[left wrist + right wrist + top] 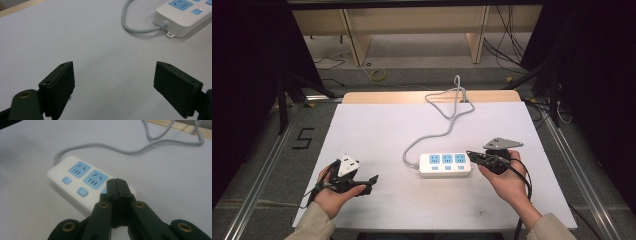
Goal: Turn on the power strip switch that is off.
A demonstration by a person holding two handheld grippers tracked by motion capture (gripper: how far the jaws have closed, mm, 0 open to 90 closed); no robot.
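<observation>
A white power strip (445, 164) with three blue sockets and three blue switches lies mid-table on the white sheet (377, 130). Its grey cable (447, 125) snakes away to the far edge. My right gripper (472, 155) points left at the strip's right end. In the right gripper view its jaws (117, 183) are shut together with nothing between them, over the near end of the strip (77, 178), hiding the third socket; whether they touch it I cannot tell. My left gripper (369, 182) rests at the front left, open wide (116, 86), with the strip (185, 15) and cable (135, 27) farther off.
The sheet covers a wooden table whose far edge (427, 96) shows beyond it. Metal rails (267, 165) run along both sides. Loose cables and a yellow coil (378, 75) lie on the floor behind, near a wooden frame (357, 35).
</observation>
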